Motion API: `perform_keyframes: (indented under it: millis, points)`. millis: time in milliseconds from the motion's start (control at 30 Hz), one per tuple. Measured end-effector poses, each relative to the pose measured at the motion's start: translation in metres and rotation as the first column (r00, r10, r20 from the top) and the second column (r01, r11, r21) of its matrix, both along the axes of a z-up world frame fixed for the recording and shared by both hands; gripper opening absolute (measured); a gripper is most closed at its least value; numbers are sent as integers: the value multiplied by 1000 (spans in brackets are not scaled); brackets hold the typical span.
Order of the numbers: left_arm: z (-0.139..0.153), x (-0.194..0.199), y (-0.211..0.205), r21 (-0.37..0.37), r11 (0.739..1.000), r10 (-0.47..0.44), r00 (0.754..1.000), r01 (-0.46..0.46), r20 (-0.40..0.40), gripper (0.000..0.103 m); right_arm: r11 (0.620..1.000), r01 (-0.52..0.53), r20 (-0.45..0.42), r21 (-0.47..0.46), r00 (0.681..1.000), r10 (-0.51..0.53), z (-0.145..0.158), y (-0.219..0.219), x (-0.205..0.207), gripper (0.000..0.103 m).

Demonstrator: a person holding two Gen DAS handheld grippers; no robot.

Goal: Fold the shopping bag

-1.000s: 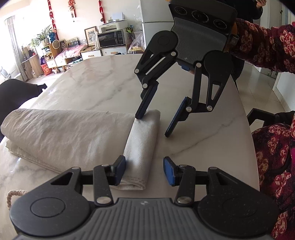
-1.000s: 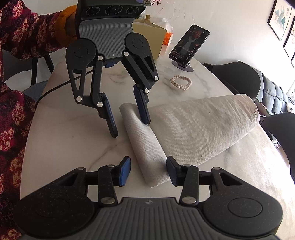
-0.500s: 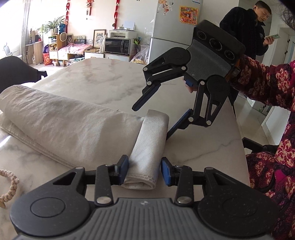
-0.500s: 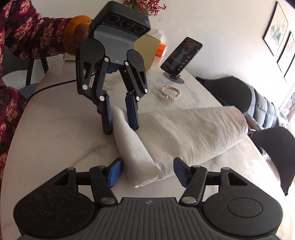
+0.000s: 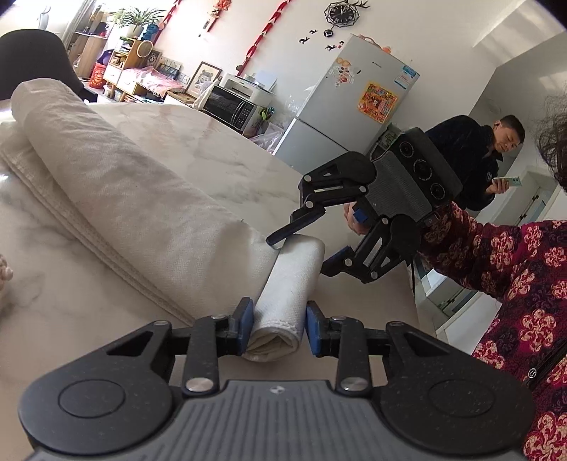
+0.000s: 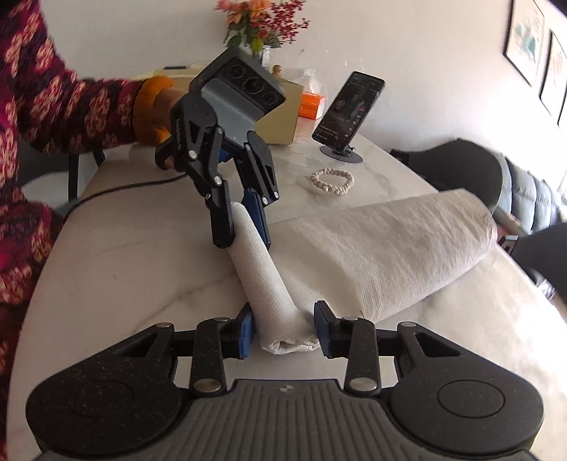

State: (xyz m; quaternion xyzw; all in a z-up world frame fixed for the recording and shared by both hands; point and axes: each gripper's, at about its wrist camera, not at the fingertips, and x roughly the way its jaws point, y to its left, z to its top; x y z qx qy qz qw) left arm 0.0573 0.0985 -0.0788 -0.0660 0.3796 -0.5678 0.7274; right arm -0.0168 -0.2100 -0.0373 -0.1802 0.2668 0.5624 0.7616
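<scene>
Woven off-white shopping bag point(image 5: 141, 212), rolled end point(image 5: 287, 294), veined marble table point(image 6: 134, 255)

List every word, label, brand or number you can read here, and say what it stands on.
None can be read.
Fridge stickers and yellow poster: print too small.
Phone screen: blurred.
Orange box: white print, too small.
Left gripper arm: white lettering, too blurred.
Wall clock: no numerals legible.

Shopping bag point(image 5: 117, 198) far end cut off at frame edge, phone point(image 6: 349, 106) screen unreadable
</scene>
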Motion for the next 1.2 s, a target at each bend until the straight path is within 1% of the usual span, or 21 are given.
perform_keyframes:
  millis: [33,67,167,200,233,300,367,433,500,567,600,633,733,833,867,967,1000,1067,1133,1167,1200]
  points:
    - [0,-1,0,1,1000,2,1000,-2,1,30,999,29,-96,40,995,-25,-1,-5,12,38]
    - [1,-1,1,1,1000,7,1000,-7,-2,30,997,51,-163,65,986,-39,-2,-8,19,37]
    - [1,-1,6,-13,999,32,999,-33,-35,26,986,122,-340,114,937,-77,-5,-16,37,37]
    - [-1,-2,9,-20,999,43,998,-45,-53,25,980,152,-405,126,910,-89,-6,-19,43,37]
    - [-2,-2,12,-26,998,54,996,-56,-70,25,976,175,-452,133,887,-98,-8,-21,47,37]
    - [-2,-4,16,-30,997,73,994,-76,-82,24,958,247,-586,145,802,-118,-14,-28,58,37]
    - [-1,-7,18,-23,995,91,993,-93,-70,22,945,294,-665,145,736,-127,-19,-33,66,37]
    - [2,-14,18,-8,993,118,992,-119,-35,22,934,332,-726,130,673,-138,-23,-34,74,35]
    - [7,-21,15,17,990,138,990,-138,18,22,926,361,-771,107,618,-152,-25,-34,81,33]
    - [13,-32,10,56,984,162,981,-168,103,22,920,383,-799,79,576,-171,-25,-34,86,31]
    - [15,-38,6,83,979,172,973,-187,155,22,918,390,-806,69,564,-179,-25,-34,88,30]
    - [18,-44,3,108,973,181,962,-206,206,26,916,397,-812,59,552,-187,-25,-33,89,30]
    - [25,-65,-10,178,948,192,918,-265,346,33,910,414,-828,31,521,-208,-25,-31,92,29]
    - [25,-78,-17,221,934,168,890,-282,424,37,909,417,-833,6,504,-226,-25,-29,95,28]
    - [25,-82,-18,231,929,165,883,-288,439,41,908,419,-834,-2,500,-232,-25,-28,97,28]
    - [27,-89,-15,237,921,176,870,-311,460,49,905,425,-835,-30,486,-256,-25,-25,99,27]
    - [27,-91,-13,236,916,184,864,-324,468,50,904,426,-834,-42,483,-266,-24,-23,99,26]
    - [29,-98,-11,228,906,205,841,-357,501,51,902,427,-832,-64,477,-285,-23,-21,100,26]
    - [34,-106,-9,202,899,223,801,-390,556,51,900,429,-832,-82,467,-299,-22,-20,101,26]
    - [36,-110,-10,192,900,220,788,-392,575,51,898,431,-834,-91,460,-306,-22,-19,102,26]
    - [38,-116,-10,180,907,205,771,-381,602,51,896,433,-836,-99,453,-311,-22,-19,103,26]
